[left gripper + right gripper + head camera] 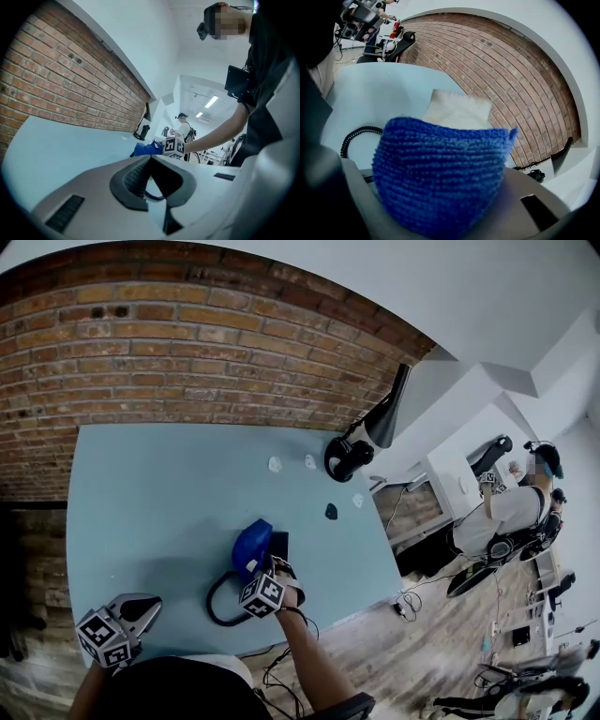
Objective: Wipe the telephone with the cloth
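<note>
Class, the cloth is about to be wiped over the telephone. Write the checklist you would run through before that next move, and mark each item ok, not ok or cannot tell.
1. Cloth clamped in the right gripper: ok.
2. Cloth touching the telephone: cannot tell; the cloth hides the contact.
3. Left gripper empty, jaws apart: ok.
4. Left gripper steadying the telephone: not ok; it is at the near edge of the table, apart from the telephone.
5. Coiled cord out of the wiping path: cannot tell; it loops close beside the right gripper.
</note>
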### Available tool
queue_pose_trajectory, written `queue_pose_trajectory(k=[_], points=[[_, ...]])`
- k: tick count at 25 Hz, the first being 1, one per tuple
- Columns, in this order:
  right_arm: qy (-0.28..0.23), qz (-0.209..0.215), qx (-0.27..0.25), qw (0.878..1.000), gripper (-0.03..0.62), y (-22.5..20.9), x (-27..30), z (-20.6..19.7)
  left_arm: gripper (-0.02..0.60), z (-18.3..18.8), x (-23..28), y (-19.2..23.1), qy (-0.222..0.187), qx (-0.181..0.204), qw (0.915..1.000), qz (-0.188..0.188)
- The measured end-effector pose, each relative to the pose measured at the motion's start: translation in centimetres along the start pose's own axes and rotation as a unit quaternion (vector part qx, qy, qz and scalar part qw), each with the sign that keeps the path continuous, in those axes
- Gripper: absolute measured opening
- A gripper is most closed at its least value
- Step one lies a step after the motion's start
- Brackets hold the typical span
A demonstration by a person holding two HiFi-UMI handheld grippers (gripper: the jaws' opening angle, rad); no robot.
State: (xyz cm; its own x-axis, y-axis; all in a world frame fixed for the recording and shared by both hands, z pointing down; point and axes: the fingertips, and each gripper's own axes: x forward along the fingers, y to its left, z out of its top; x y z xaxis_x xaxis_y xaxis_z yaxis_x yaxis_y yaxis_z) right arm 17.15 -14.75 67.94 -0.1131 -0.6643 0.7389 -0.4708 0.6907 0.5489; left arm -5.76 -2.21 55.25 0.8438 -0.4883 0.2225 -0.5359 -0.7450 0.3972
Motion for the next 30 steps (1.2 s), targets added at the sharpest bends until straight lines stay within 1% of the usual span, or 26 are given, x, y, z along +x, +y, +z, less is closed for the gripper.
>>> queue_pose_trajectory(k=[7,13,16,17,20,23,27,30], points=[[0.002,0.01,-0.01,1.0,0.067,1.7,-0.3,-0.3,0.026,0.0,0.0,0.0,0.001,-0.001,1.0,-0.004],[0.003,0.041,-0.038,0.998,0.067,5.0,0.0,-0.6,0.026,-0.1,0.1,-0.2,0.001,0.003,1.0,-0.005],[0.0,0.029,-0.053,0.998,0.078,6.2,0.0,-0.9,0.026,0.1,-0.3,0.0,-0.004,0.002,1.0,0.0],[-0.004,0.028,-0.044,0.999,0.08,6.3,-0.1,-0.8,0.026,0.1,-0.5,0.2,-0.005,0.001,1.0,0.002],[-0.024,0.033,0.006,0.999,0.082,6.6,-0.5,-0.7,0.026,0.0,-0.9,0.7,-0.003,0.001,1.0,0.009],[-0.044,0.042,0.057,0.997,0.083,6.8,-0.8,-1.1,0.026,-0.1,-0.9,0.9,0.0,0.0,0.9999,0.01],[-0.054,0.062,0.123,0.989,0.083,7.7,-1.7,-1.7,0.026,0.2,-0.9,0.6,0.001,0.002,1.0,0.009],[-0.052,0.092,0.163,0.981,0.084,8.9,-2.3,-2.3,0.026,0.1,-0.8,0.4,-0.003,0.002,1.0,0.008]])
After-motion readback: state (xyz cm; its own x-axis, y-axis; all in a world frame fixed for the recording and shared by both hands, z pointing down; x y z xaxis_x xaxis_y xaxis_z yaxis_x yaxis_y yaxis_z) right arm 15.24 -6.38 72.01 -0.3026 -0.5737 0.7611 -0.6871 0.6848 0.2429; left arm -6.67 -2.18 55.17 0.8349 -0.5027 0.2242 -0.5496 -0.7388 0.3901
